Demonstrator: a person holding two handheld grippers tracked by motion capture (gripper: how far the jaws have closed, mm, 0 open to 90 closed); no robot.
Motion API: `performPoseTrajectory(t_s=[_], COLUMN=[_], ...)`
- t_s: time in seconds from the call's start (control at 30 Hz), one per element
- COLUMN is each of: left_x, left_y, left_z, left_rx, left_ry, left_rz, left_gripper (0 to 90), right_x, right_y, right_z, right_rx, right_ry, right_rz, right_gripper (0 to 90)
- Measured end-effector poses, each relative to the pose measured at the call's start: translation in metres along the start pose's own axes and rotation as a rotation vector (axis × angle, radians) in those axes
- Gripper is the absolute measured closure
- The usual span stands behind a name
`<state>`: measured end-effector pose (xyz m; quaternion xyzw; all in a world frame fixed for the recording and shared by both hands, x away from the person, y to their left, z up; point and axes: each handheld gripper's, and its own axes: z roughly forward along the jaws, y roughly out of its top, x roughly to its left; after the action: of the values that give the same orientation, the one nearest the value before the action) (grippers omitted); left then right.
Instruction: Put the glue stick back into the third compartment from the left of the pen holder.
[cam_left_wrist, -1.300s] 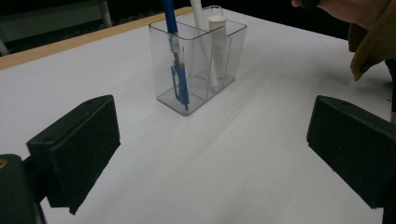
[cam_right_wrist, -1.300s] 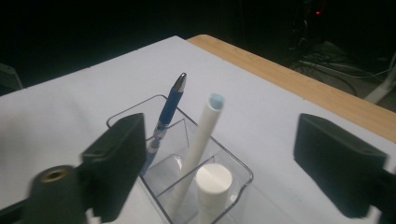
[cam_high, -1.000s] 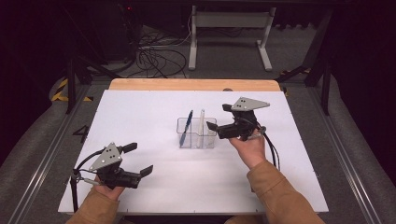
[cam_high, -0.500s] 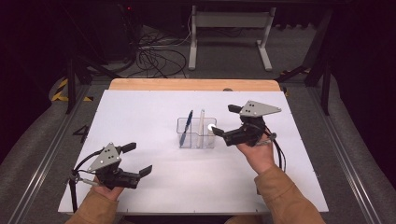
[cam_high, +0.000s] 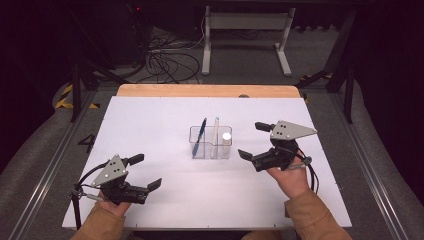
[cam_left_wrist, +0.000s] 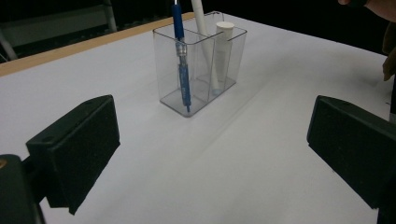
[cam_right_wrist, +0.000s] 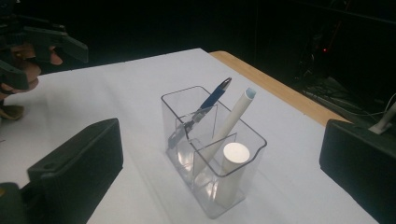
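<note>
A clear plastic organizer stands upright near the middle of the white desk, divided into compartments. A blue pen leans in the compartment at the 9 o'clock end. A long white pen leans in the middle section, its tip rising past the rim toward 12 o'clock. A short white cylinder with a flat round top stands upright in the compartment at the 3 o'clock end; in the right gripper view it sits nearest the camera, just beside the white pen, though whether the two touch low down is hard to tell through the plastic.

The right hand-held gripper hangs at 3 o'clock from the organizer, near it but apart. Its jaws have just been opening and now stand released and wide, with nothing between them; in its own view the organizer shows in the gap between the two black jaws, farther off and untouched.

The left hand-held gripper sits toward 7 o'clock from the organizer, well apart from it, close to the near edge of the desk. Its jaws are also released and spread wide, gripping nothing; its own view looks across bare white desk to the organizer, with the blue pen at the near corner.

A wooden strip borders the desk at 12 o'clock.
</note>
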<state>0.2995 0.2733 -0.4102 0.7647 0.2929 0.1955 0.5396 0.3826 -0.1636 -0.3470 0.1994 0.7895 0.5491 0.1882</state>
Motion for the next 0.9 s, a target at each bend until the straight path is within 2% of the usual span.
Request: performPoseTrajectory(t_s=[0.27,0.47,0.73,0.9], left_x=[-0.001,-0.002,-0.005,-0.006], left_y=[-0.001,0.001,0.001,0.001], left_z=[-0.002,-0.004,-0.003,-0.003], left_rx=[-0.008,-0.016,-0.003,-0.003], left_ry=[0.001,-0.006,0.003,0.001], left_rz=[0.0,0.002,0.033,0.032], left_gripper=[3.3,3.3,3.3,3.3], right_x=[0.006,0.013,0.012,0.009], right_y=[-0.017,-0.035,-0.058,-0.074], right_z=[-0.009,-0.014,-0.022,-0.026], right_rx=[-0.008,0.012,0.011,0.008], right_ry=[-0.002,-0.009,-0.012,-0.017], right_rz=[0.012,0.024,0.058,0.095], right_gripper=[0.1,0.1,0.1,0.1])
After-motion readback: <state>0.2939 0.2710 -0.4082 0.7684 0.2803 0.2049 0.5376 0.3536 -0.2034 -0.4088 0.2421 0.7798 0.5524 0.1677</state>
